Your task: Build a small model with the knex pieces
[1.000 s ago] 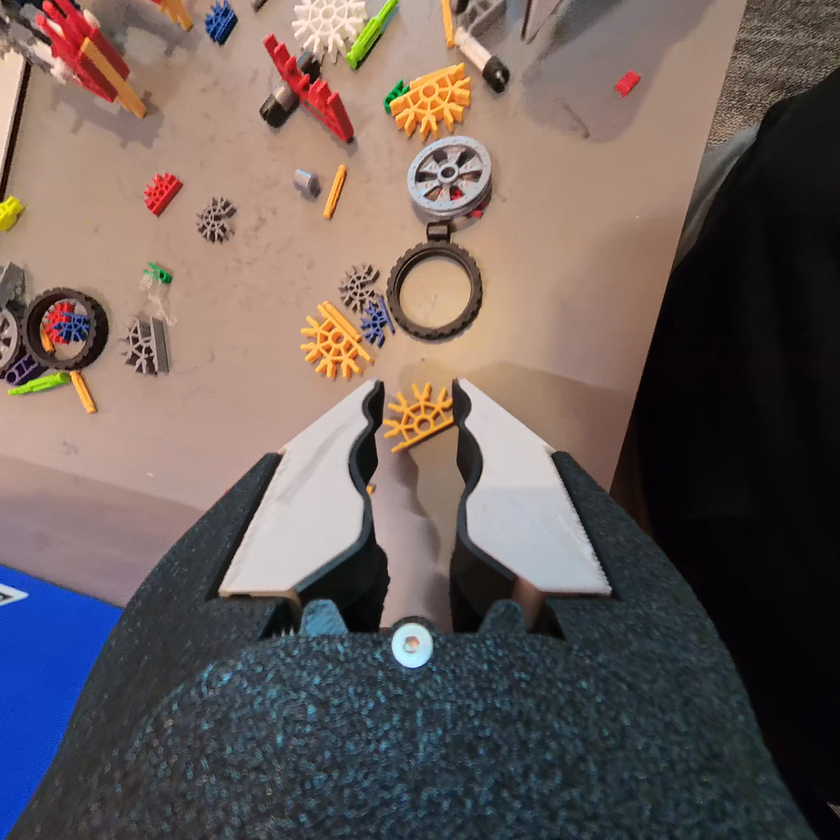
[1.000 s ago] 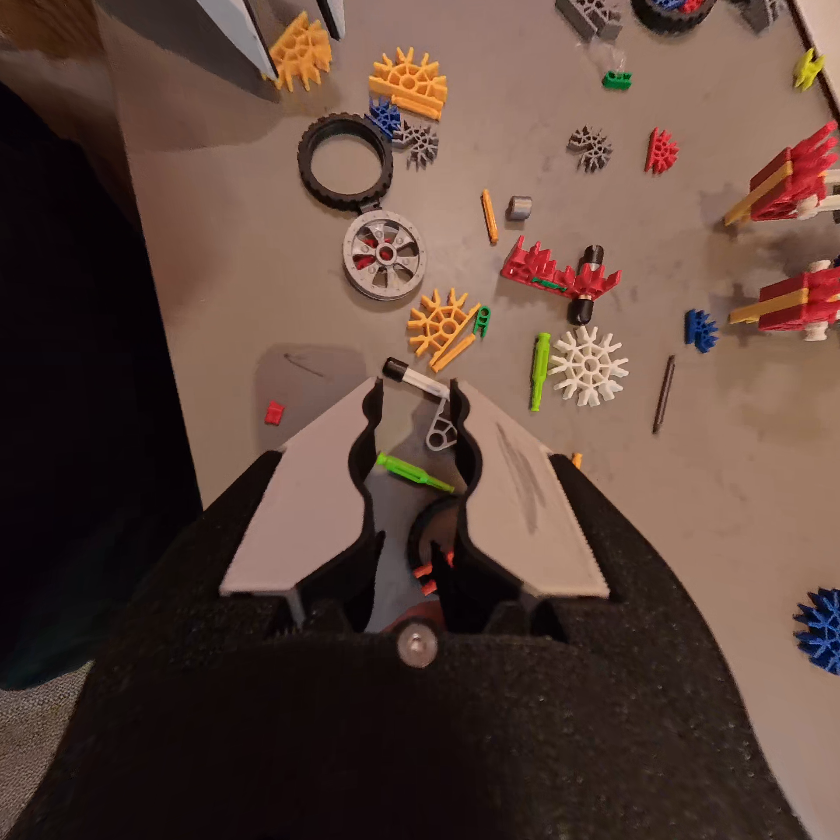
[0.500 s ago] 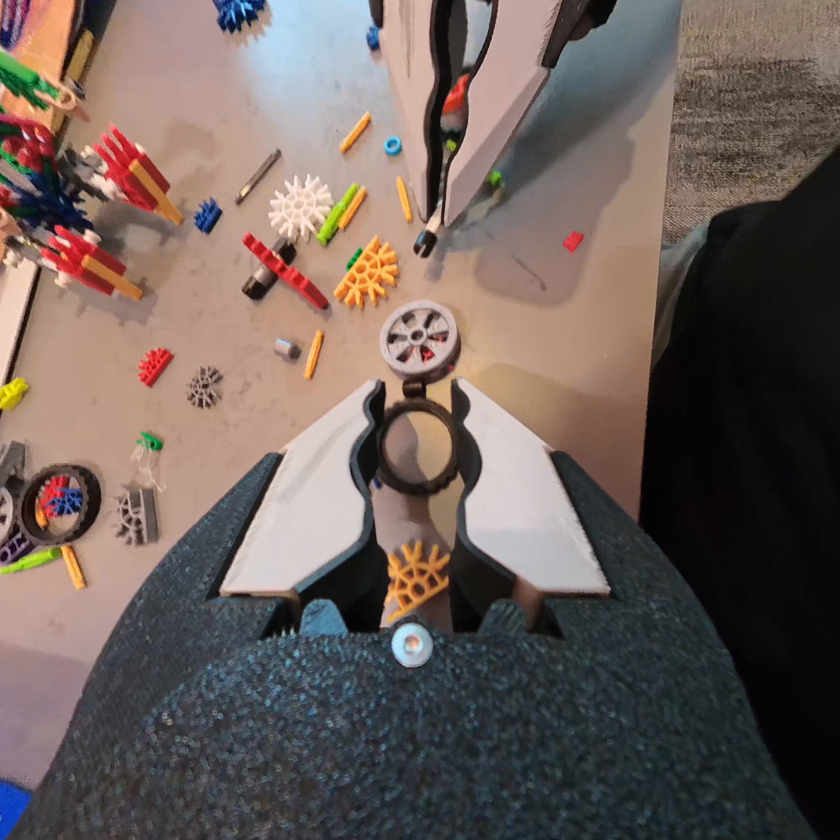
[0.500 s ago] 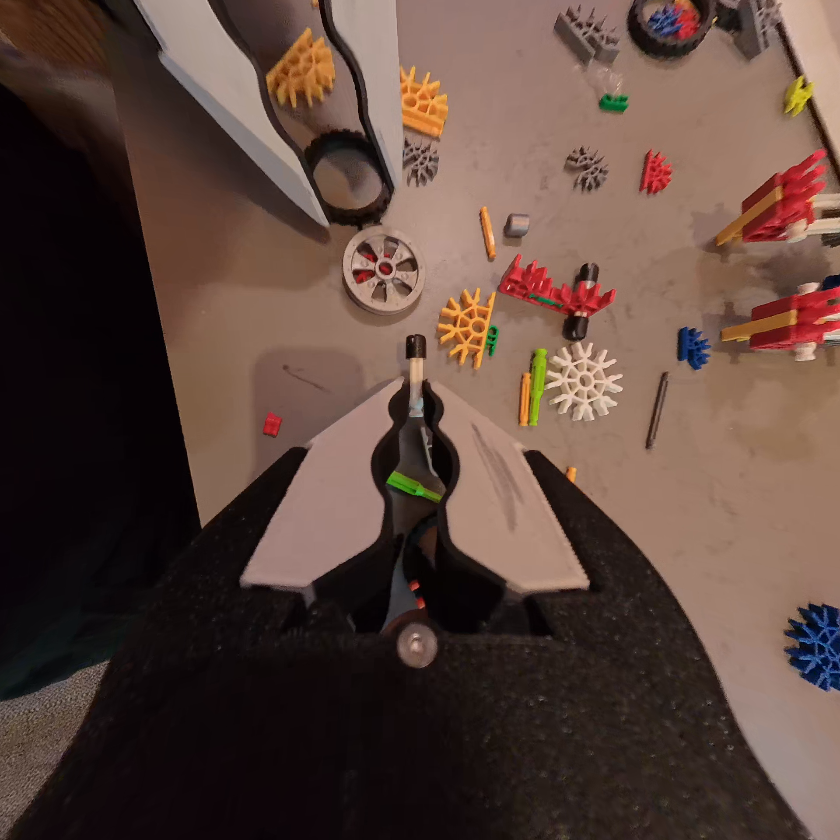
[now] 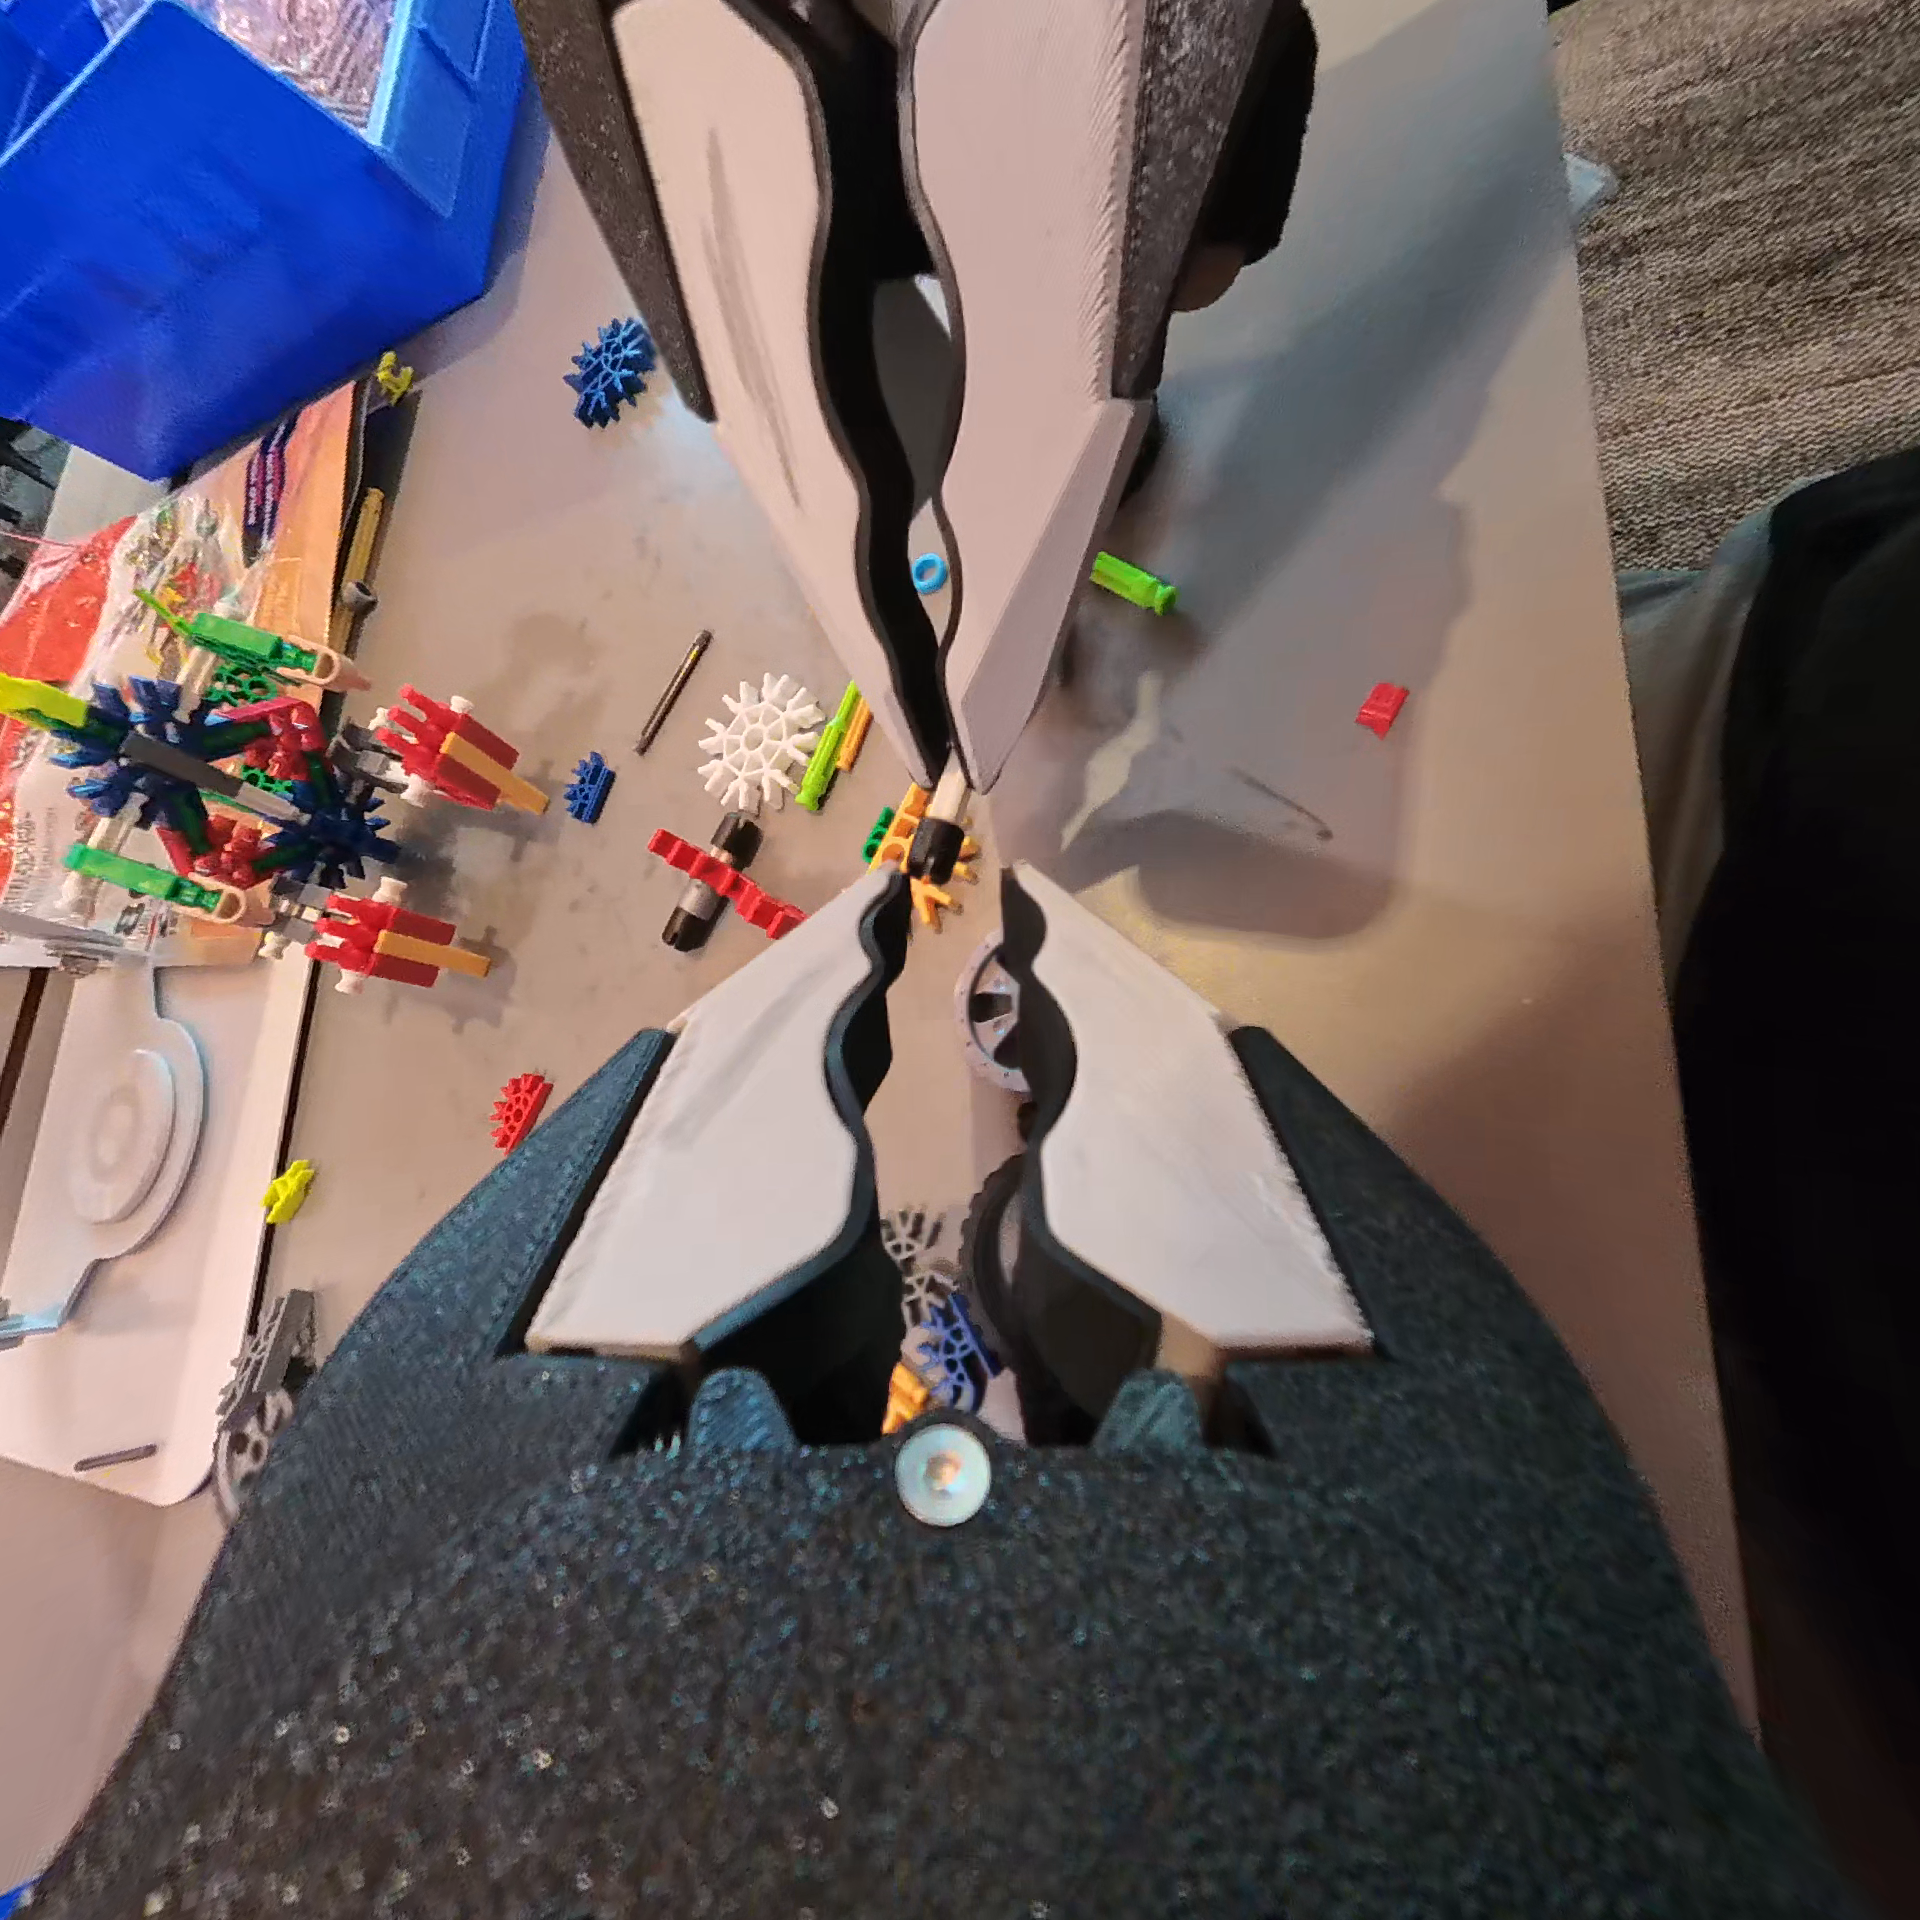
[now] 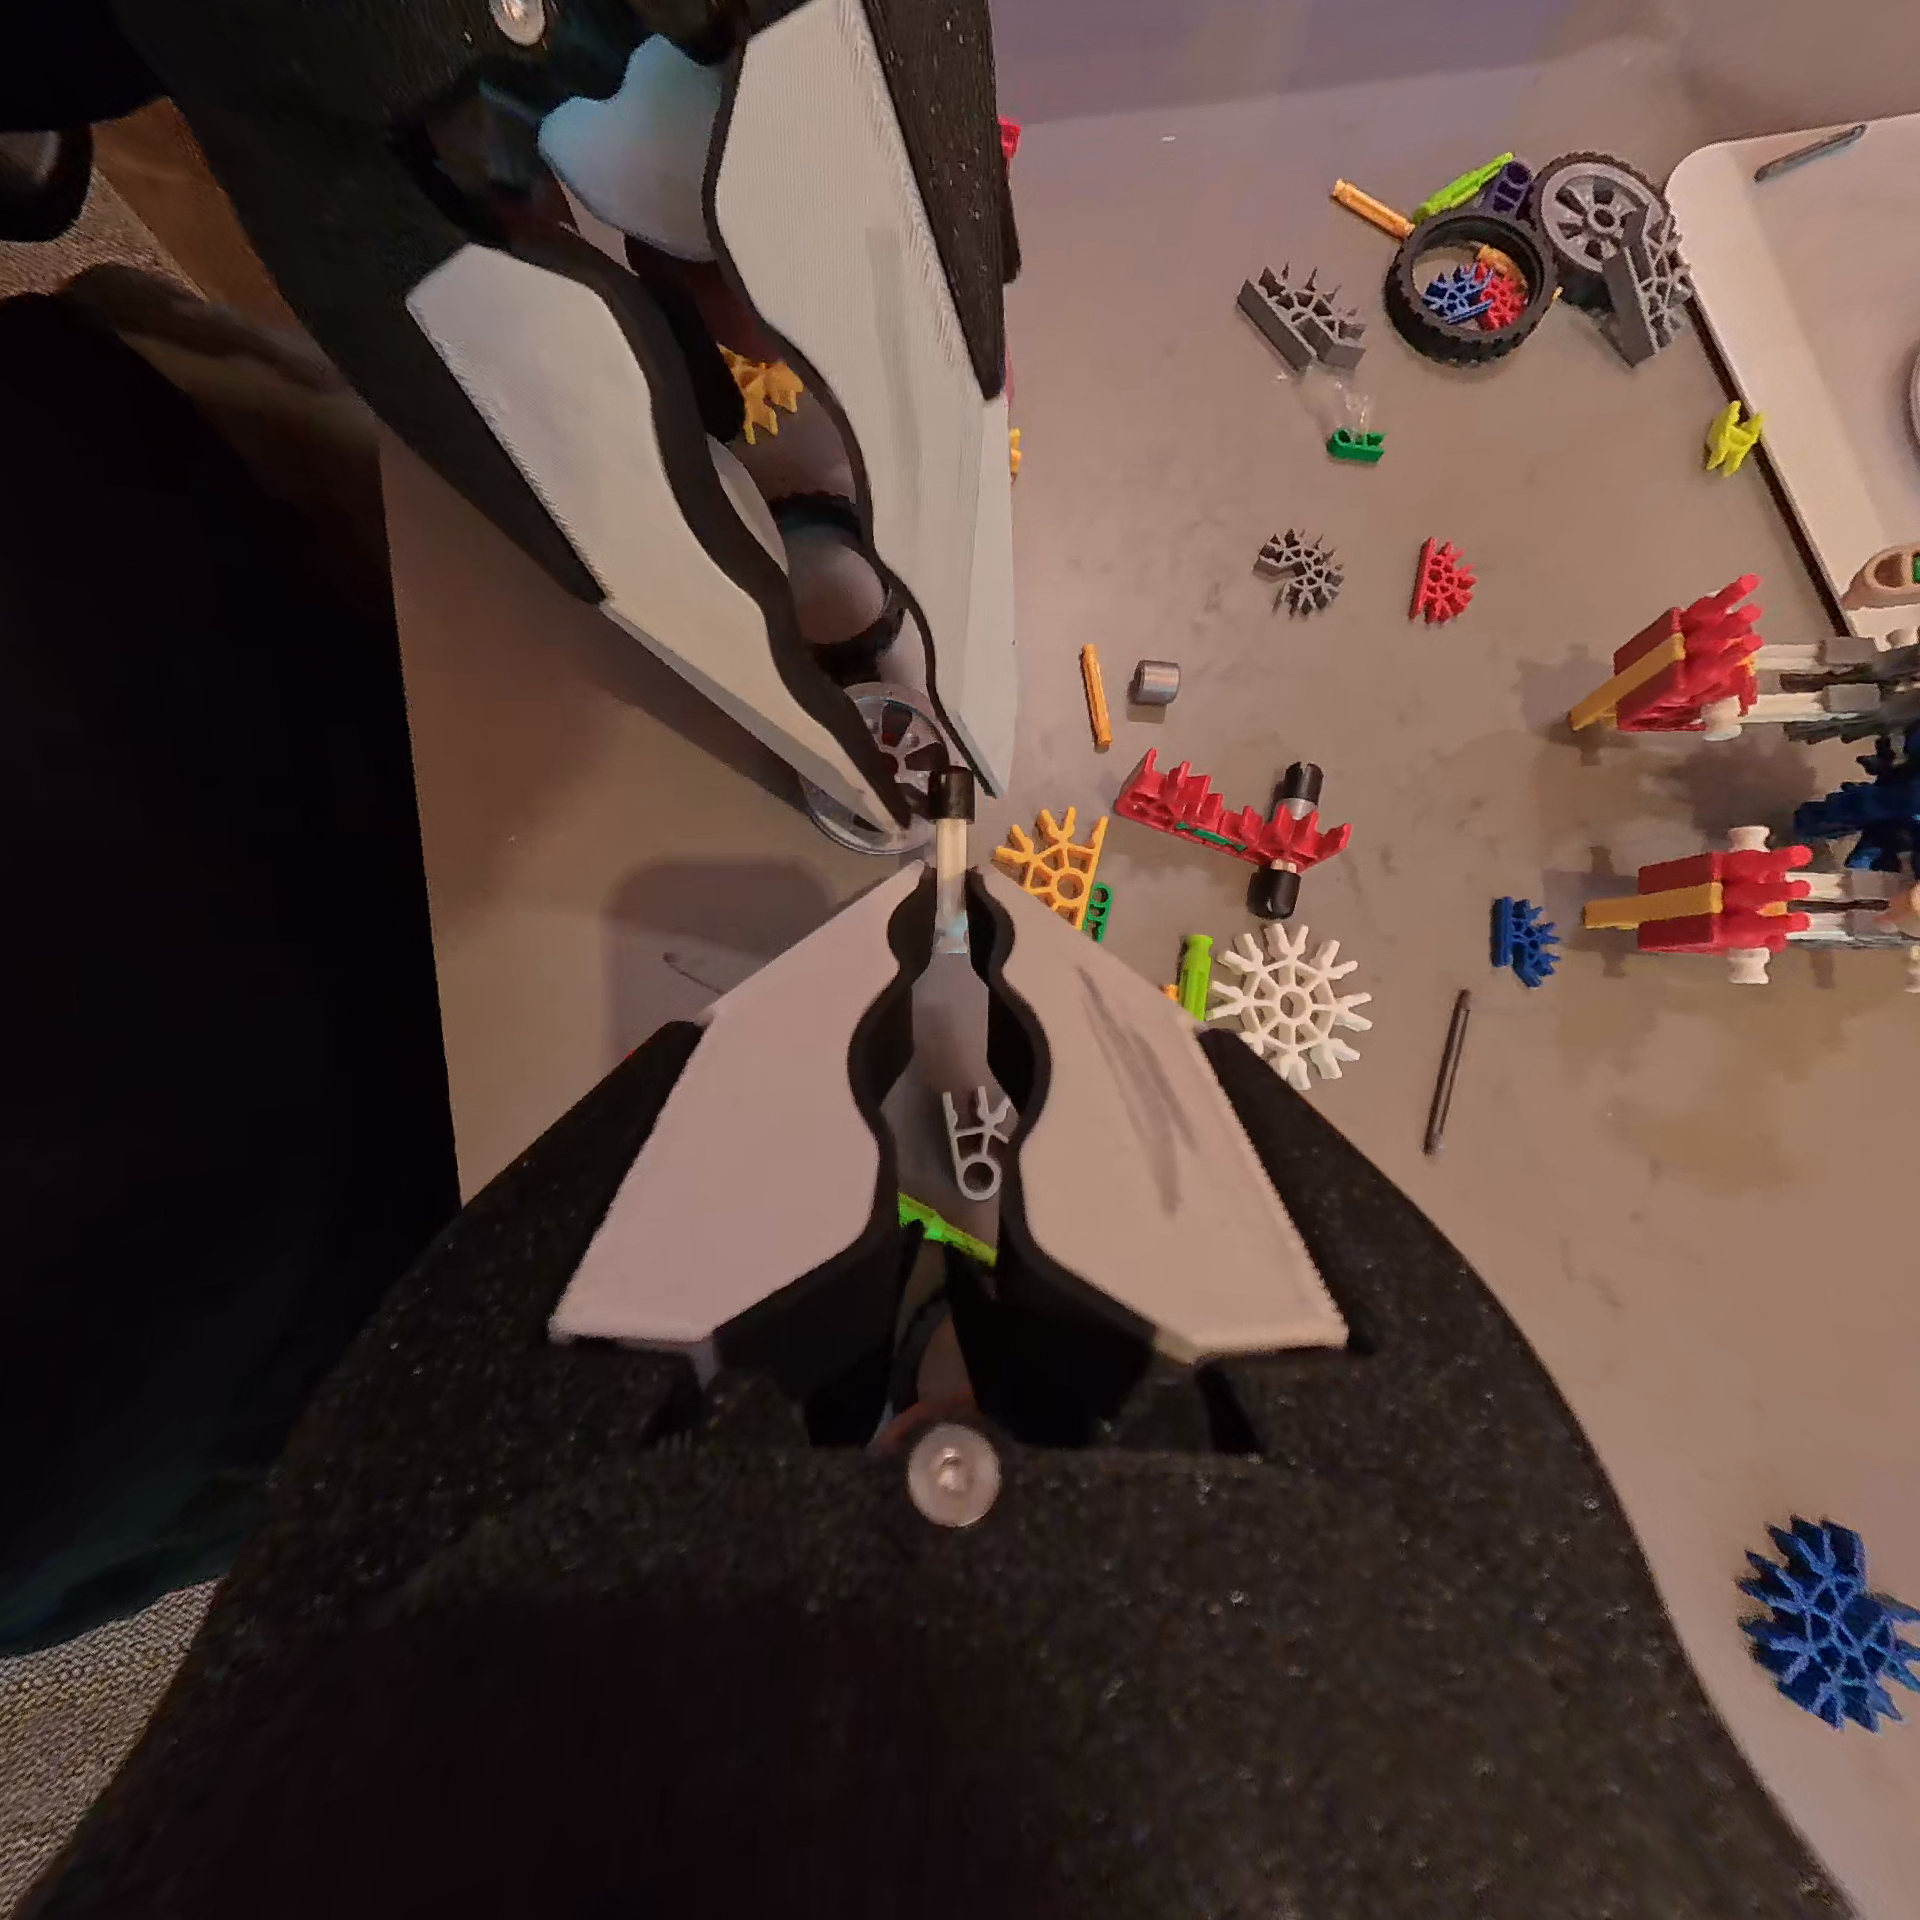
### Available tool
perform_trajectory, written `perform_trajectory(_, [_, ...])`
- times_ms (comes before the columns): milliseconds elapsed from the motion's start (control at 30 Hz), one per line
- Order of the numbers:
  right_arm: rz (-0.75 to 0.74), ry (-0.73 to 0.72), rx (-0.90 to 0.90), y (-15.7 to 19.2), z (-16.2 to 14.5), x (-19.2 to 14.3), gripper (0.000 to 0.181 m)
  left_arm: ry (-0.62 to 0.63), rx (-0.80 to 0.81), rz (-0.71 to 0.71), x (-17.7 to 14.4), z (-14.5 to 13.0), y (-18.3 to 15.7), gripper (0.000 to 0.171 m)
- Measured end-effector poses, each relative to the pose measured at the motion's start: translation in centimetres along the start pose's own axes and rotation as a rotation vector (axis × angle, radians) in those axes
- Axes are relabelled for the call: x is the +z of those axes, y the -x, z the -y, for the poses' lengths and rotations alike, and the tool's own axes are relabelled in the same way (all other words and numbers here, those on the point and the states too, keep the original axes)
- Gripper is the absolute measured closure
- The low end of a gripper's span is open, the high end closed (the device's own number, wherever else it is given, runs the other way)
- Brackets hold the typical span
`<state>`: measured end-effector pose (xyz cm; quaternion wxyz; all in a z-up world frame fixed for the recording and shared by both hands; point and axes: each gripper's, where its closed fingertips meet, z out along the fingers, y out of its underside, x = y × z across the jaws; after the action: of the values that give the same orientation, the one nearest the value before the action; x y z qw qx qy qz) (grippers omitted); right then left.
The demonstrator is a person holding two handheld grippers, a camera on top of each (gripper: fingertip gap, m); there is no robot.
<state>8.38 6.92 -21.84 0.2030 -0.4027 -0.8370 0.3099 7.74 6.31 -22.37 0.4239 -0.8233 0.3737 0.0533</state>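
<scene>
My right gripper point(image 6: 948, 875) is shut on a thin white rod with a black cap point(image 6: 952, 821), which sticks out past its tips. A grey clip point(image 6: 977, 1143) shows between its fingers on the rod's rear end. My left gripper point(image 5: 953, 883) is open and faces it tip to tip. The rod's black cap point(image 5: 935, 836) lies just in front of the left fingertips, and in the right wrist view it sits between them. A grey wheel hub point(image 5: 987, 1023) and a black tyre point(image 5: 987, 1226) lie on the table under the left fingers. A yellow connector point(image 5: 930, 899) lies below the cap.
Loose pieces lie scattered on the grey table point(image 5: 1299, 1039): a white snowflake connector point(image 5: 758, 740), a red strip on a black rod point(image 5: 717, 873), red and yellow assemblies point(image 5: 416, 945). A blue bin point(image 5: 208, 208) stands far left. The table edge and a person's dark clothing point(image 5: 1808, 1039) are at the right. The tips of both grippers are at nearly the same place. Between my right fingertips and the white snowflake connector point(image 5: 758, 740) there is roughly 8 cm. Look for it in the right wrist view point(image 6: 1287, 1005) too.
My right gripper shut on the white rod and lifted it off the table. My left gripper moved forward over the tyre and wheel hub until both grippers' tips met.
</scene>
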Motion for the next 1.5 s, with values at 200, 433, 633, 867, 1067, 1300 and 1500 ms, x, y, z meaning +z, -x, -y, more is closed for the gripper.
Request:
perform_trajectory(200, [0.034, 0.007, -0.01, 0.5, 0.4, 0.5, 0.176, -0.039, 0.003, 0.021, -0.2, 0.5, 0.0, 0.162])
perform_trajectory(433, [0.035, 0.0, 0.024, -0.6, 1.6, 1.2, 0.161, -0.001, -0.035, 0.064, -1.6, -1.6, 0.9, 0.165])
perform_trajectory(633, [-0.029, 0.019, 0.065, -3.2, 1.5, 2.3, 0.16, 0.1, -0.096, 0.15, -2.6, -4.9, 3.5, 0.165])
perform_trajectory(867, [-0.074, 0.066, 0.054, -4.8, 2.5, 4.7, 0.16, 0.115, -0.134, 0.175, -2.9, -5.9, 4.4, 0.165])
perform_trajectory(1067, [-0.032, 0.142, 0.052, -4.6, 1.7, 6.7, 0.161, 0.133, -0.163, 0.155, -2.5, -6.7, 4.3, 0.165])
perform_trajectory(1300, [-0.017, 0.137, 0.086, -4.4, 1.7, 6.6, 0.16, 0.152, -0.188, 0.11, -1.7, -7.0, 4.2, 0.165])
perform_trajectory(1500, [0.002, 0.127, 0.088, -3.6, 1.7, 6.2, 0.152, 0.152, -0.187, 0.107, -1.4, -6.4, 4.3, 0.165])
